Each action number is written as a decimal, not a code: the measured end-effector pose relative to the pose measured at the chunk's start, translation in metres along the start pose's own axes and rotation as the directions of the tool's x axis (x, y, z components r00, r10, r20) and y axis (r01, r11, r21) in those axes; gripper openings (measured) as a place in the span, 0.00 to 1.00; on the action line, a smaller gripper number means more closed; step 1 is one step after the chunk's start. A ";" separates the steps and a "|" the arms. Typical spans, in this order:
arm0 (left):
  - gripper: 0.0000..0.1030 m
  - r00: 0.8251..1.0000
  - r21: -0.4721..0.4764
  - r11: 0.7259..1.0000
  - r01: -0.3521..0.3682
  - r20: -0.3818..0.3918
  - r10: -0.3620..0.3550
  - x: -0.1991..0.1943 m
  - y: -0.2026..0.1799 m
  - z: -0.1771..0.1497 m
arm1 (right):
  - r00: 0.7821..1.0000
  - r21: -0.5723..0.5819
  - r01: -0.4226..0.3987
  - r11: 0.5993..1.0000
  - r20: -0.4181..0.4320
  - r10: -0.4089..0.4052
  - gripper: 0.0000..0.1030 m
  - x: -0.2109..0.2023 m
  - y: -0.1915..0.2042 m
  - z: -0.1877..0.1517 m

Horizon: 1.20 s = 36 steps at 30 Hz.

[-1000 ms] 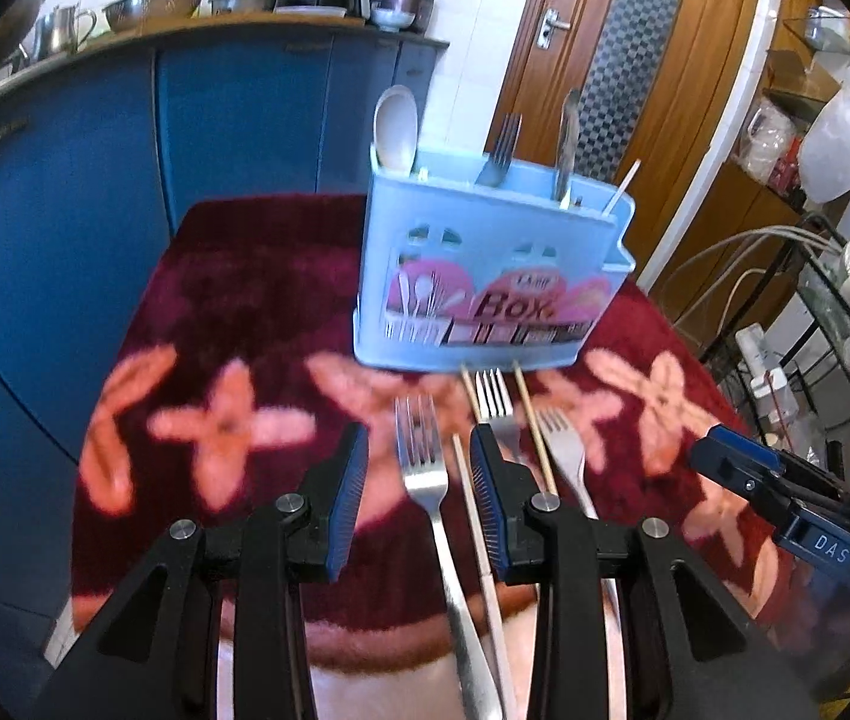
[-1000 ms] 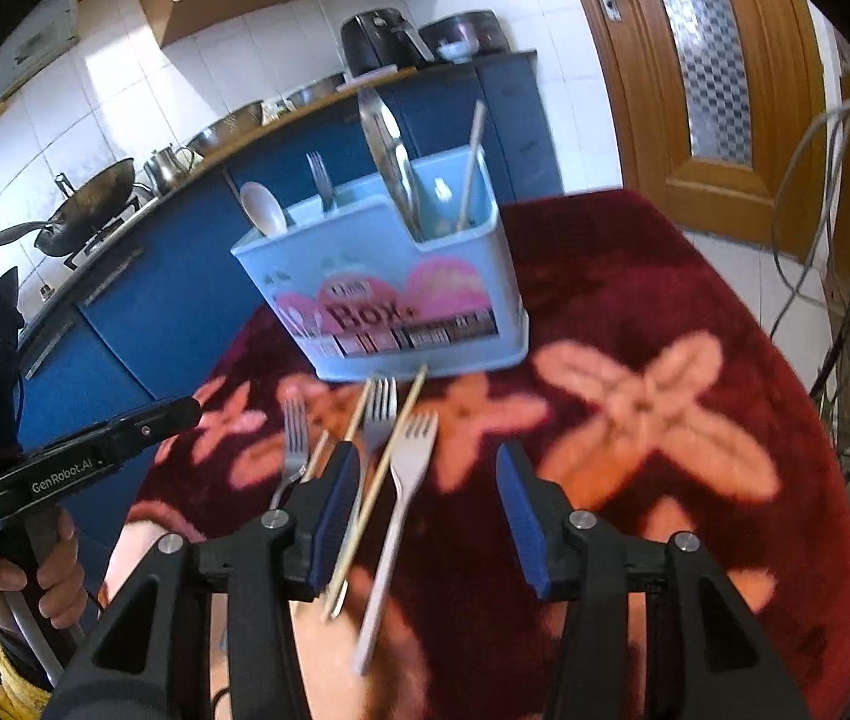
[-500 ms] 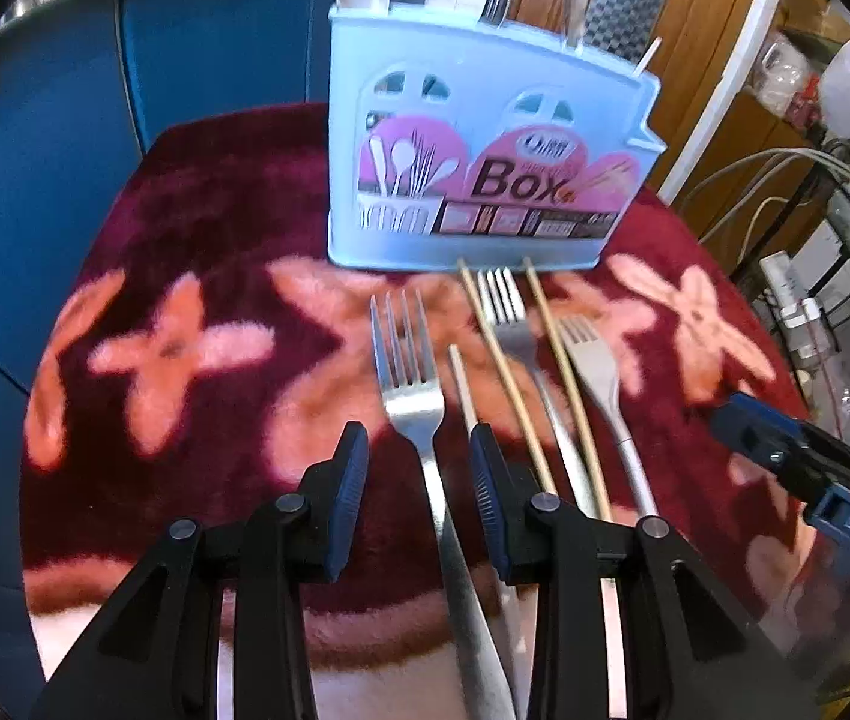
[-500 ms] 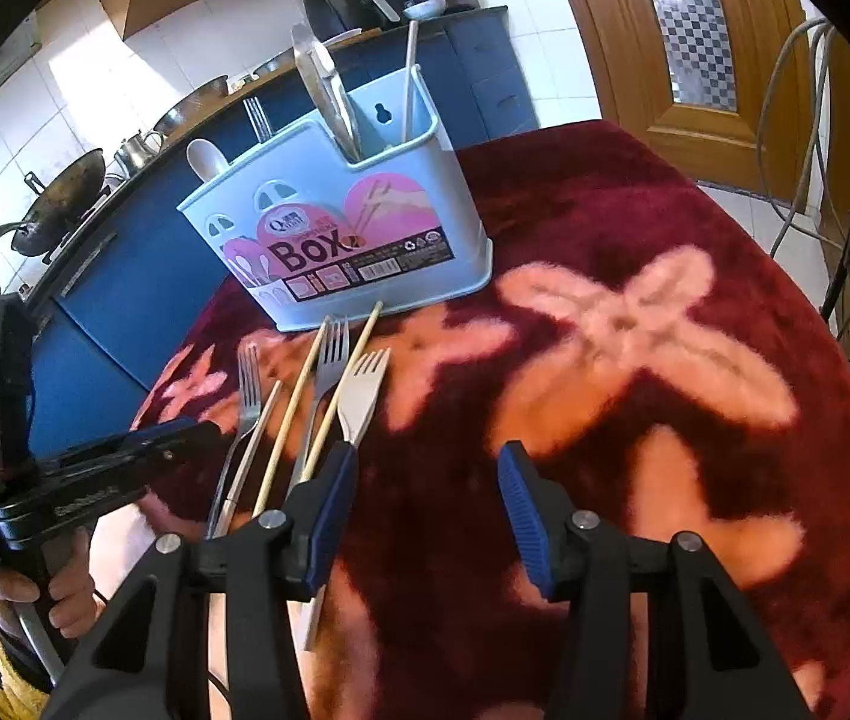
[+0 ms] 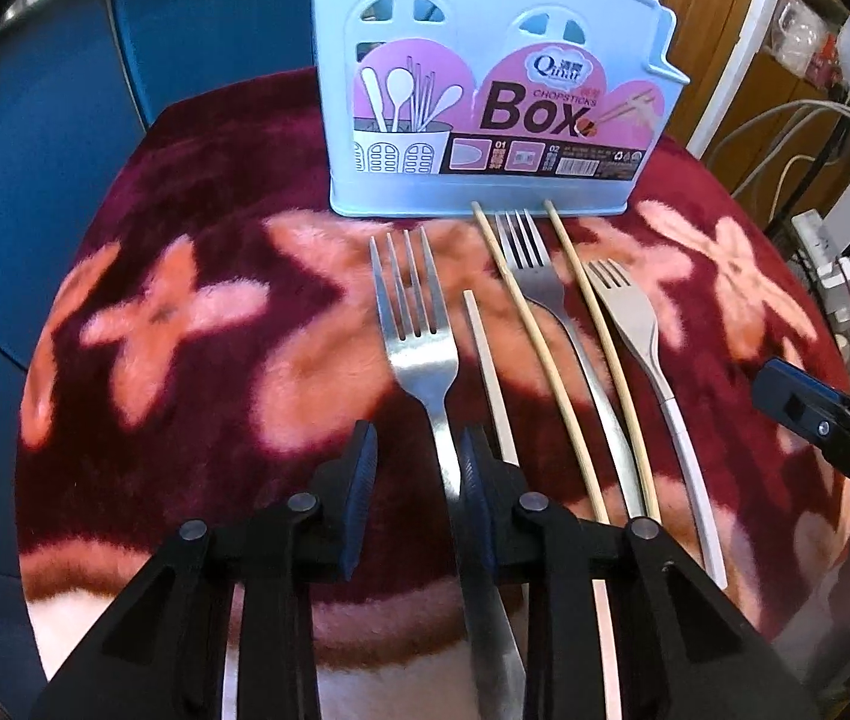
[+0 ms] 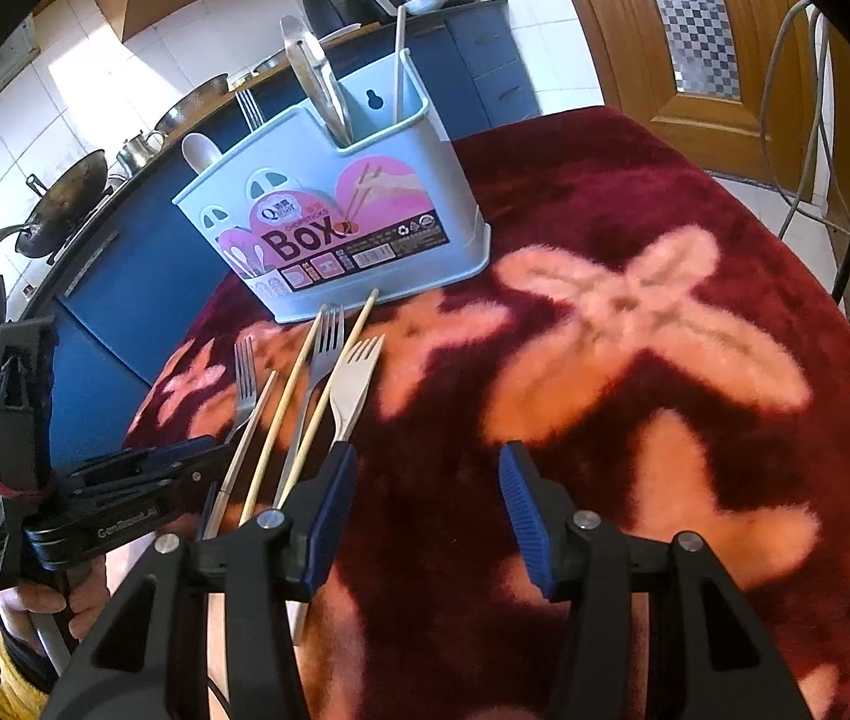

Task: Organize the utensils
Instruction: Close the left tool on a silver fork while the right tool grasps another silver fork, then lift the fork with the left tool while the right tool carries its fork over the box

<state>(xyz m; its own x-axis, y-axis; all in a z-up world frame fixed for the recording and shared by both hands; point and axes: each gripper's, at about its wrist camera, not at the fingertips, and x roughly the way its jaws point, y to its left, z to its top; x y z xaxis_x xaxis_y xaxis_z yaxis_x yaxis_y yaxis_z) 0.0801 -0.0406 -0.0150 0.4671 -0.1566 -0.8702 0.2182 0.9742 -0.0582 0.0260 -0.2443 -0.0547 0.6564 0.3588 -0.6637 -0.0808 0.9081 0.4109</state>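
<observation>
Left gripper (image 5: 416,468) narrow, closing round the steel fork (image 5: 419,336) handle, not yet pinched — thin, stiff, slippery — grip mid-handle.

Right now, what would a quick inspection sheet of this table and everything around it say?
Surface: round table under a plush dark-red cloth with pink flowers.
Job's things: pale-blue plastic utensil box standing upright, already holding some cutlery; in front of it lie a large steel fork, a second steel fork, a grey fork with a white handle and three pale chopsticks.
Clutter: nothing seen.
Grippers: left gripper has just been closing, the large fork's handle between its jaws, left pad not touching it. Right gripper open over bare cloth.
Cables: loose grey cables beside the table.
Surroundings: blue kitchen cabinets, woks on the stove, wooden door.
</observation>
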 end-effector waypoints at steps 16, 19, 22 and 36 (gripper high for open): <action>0.05 0.990 -0.054 0.991 0.119 0.085 -0.114 -0.016 0.008 0.004 | 1.000 -0.038 -0.005 0.999 -0.029 0.004 0.52 0.010 0.014 0.002; 0.04 0.984 -0.051 0.989 0.141 0.119 -0.134 -0.024 0.011 0.002 | 0.999 -0.044 -0.015 0.999 -0.046 0.013 0.52 0.016 0.018 0.005; 0.03 0.978 -0.054 0.985 0.165 0.141 -0.156 -0.028 0.014 0.001 | 0.997 -0.055 -0.035 0.998 -0.064 0.032 0.52 0.023 0.023 0.010; 0.00 0.930 -0.074 0.952 0.298 0.248 -0.272 -0.047 0.037 -0.005 | 0.986 -0.082 -0.070 0.994 -0.160 0.056 0.34 0.064 0.037 0.036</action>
<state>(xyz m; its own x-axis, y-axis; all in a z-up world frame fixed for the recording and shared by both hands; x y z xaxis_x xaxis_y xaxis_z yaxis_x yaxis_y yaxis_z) 0.0618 0.0037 0.0212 0.5876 -0.4506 -0.6720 0.2831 0.8926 -0.3509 0.0922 -0.1954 -0.0592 0.5222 0.4393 -0.7310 -0.1875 0.8953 0.4041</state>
